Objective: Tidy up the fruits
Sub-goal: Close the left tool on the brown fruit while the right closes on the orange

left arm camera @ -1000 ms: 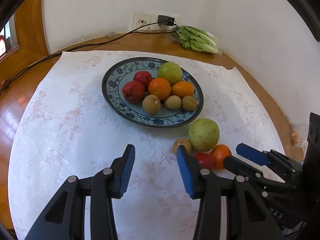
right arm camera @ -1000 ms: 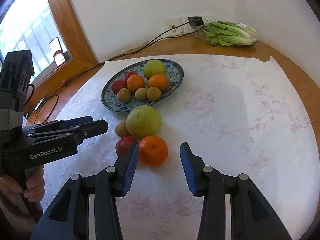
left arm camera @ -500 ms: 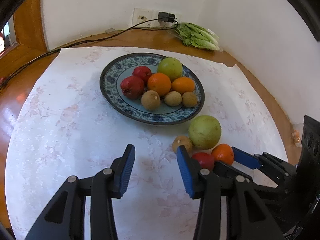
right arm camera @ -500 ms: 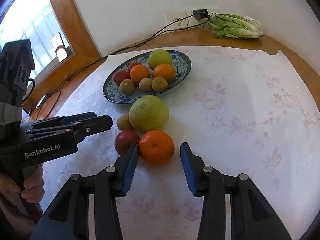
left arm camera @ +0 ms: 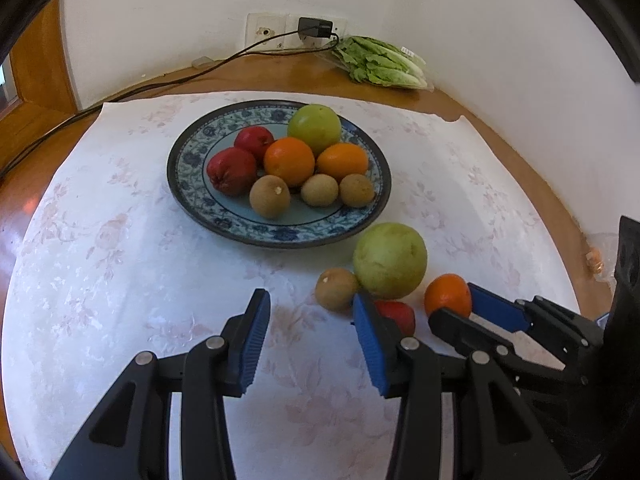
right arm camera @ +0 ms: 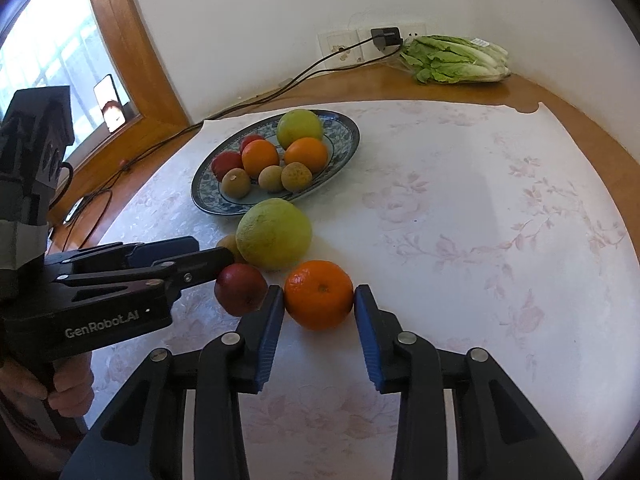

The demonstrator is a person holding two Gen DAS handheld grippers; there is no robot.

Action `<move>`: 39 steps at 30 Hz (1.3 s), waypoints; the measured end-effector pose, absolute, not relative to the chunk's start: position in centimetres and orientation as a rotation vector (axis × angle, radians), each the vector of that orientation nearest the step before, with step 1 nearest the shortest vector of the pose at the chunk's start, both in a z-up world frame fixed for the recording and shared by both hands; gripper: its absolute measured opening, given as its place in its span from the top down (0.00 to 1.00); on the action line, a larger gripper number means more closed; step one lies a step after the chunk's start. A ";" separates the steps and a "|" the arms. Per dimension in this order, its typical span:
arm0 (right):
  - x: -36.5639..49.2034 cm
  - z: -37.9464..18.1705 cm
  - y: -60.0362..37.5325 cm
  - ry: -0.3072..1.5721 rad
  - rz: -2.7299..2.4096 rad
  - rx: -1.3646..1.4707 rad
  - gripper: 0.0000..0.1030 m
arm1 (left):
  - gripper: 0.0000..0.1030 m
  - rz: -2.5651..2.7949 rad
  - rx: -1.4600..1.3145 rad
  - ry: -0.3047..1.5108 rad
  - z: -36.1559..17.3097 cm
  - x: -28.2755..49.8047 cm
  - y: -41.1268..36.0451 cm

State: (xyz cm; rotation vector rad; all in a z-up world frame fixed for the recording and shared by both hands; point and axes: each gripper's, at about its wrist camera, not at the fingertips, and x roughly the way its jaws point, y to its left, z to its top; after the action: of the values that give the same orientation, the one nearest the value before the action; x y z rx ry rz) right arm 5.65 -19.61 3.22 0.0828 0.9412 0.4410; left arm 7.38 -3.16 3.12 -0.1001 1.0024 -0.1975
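Note:
A blue-patterned plate (left arm camera: 188, 184) (right arm camera: 344, 136) holds several fruits: red, orange, green and brown. Loose on the cloth lie a large green fruit (left arm camera: 390, 260) (right arm camera: 274, 234), a brown kiwi (left arm camera: 336, 289), a red fruit (left arm camera: 396, 314) (right arm camera: 240, 288) and an orange (left arm camera: 448, 294) (right arm camera: 319, 294). My right gripper (right arm camera: 319, 312) (left arm camera: 452, 314) has its pads on both sides of the orange, touching or almost touching it. My left gripper (left arm camera: 310, 334) (right arm camera: 208, 252) is open and empty, its right finger just in front of the red fruit.
A head of lettuce (left arm camera: 380, 65) (right arm camera: 456, 60) lies at the back by the wall. A black cable (left arm camera: 160, 84) runs from the wall socket across the wooden table. A floral cloth (right arm camera: 480, 220) covers the table. A window sill is at the left.
My right gripper has moved forward so that the orange now sits between its fingers, and the fingers have narrowed around it. My left gripper has moved slightly forward and stayed open.

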 end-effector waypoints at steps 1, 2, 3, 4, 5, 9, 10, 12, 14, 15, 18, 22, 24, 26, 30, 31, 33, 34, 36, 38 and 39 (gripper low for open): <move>5.7 3.2 -19.7 0.941 0.442 0.089 0.64 | 0.56 -0.200 -0.103 1.000 3.1 7.5 -3.2; 5.6 3.1 -19.8 0.941 0.444 0.095 0.64 | 0.56 -0.201 -0.106 0.997 3.0 7.6 -3.3; 5.7 3.1 -19.8 0.942 0.445 0.102 0.64 | 0.56 -0.201 -0.107 0.990 3.0 7.8 -3.4; 5.7 3.1 -19.8 0.942 0.445 0.104 0.64 | 0.56 -0.199 -0.103 0.991 2.9 7.9 -3.5; 5.7 3.1 -19.8 0.942 0.446 0.105 0.64 | 0.56 -0.196 -0.098 0.992 2.8 8.0 -3.6; 5.6 2.9 -19.8 0.947 0.452 0.113 0.64 | 0.56 -0.196 -0.115 0.991 2.5 8.2 -3.4; 5.7 2.8 -19.8 0.951 0.455 0.116 0.64 | 0.56 -0.197 -0.116 0.990 2.5 8.2 -3.4; 5.6 2.8 -19.7 0.953 0.455 0.115 0.64 | 0.56 -0.198 -0.114 0.985 2.5 8.2 -3.4; 5.6 2.8 -19.7 0.953 0.454 0.115 0.64 | 0.60 -0.207 -0.114 0.980 2.5 8.2 -3.5; 5.7 2.8 -19.7 0.952 0.455 0.117 0.64 | 0.63 -0.215 -0.117 0.978 2.5 8.2 -3.5; 5.7 2.8 -19.8 0.952 0.455 0.116 0.64 | 0.69 -0.232 -0.127 0.977 2.4 8.2 -3.6; 5.7 2.8 -19.8 0.952 0.455 0.117 0.64 | 0.75 -0.244 -0.127 0.973 2.4 8.1 -3.7; 5.7 2.8 -19.8 0.952 0.455 0.116 0.64 | 0.75 -0.244 -0.126 0.972 2.4 8.1 -3.7; 5.7 2.8 -19.8 0.952 0.455 0.117 0.64 | 0.75 -0.245 -0.128 0.972 2.4 8.1 -3.7; 5.7 2.8 -19.8 0.952 0.455 0.117 0.64 | 0.75 -0.246 -0.124 0.970 2.4 8.1 -3.8; 5.7 2.8 -19.8 0.952 0.455 0.118 0.64 | 0.75 -0.245 -0.123 0.970 2.4 8.0 -3.7; 5.7 2.8 -19.8 0.952 0.455 0.120 0.64 | 0.75 -0.244 -0.125 0.971 2.5 8.0 -3.6; 5.7 2.8 -19.8 0.952 0.454 0.120 0.64 | 0.75 -0.244 -0.126 0.969 2.6 7.9 -3.6; 5.7 2.8 -19.7 0.952 0.453 0.121 0.64 | 0.75 -0.244 -0.128 0.963 2.9 7.8 -3.4; 5.7 2.8 -19.7 0.954 0.450 0.124 0.64 | 0.75 -0.241 -0.131 0.956 3.2 7.6 -3.0; 5.7 2.9 -19.8 0.952 0.446 0.123 0.64 | 0.75 -0.239 -0.132 0.955 3.3 7.5 -2.8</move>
State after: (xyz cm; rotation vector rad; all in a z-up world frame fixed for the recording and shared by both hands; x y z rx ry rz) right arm 5.67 -19.77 2.87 0.1227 0.9524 0.4458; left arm 7.50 -2.78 3.28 -0.1319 0.9555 -0.2385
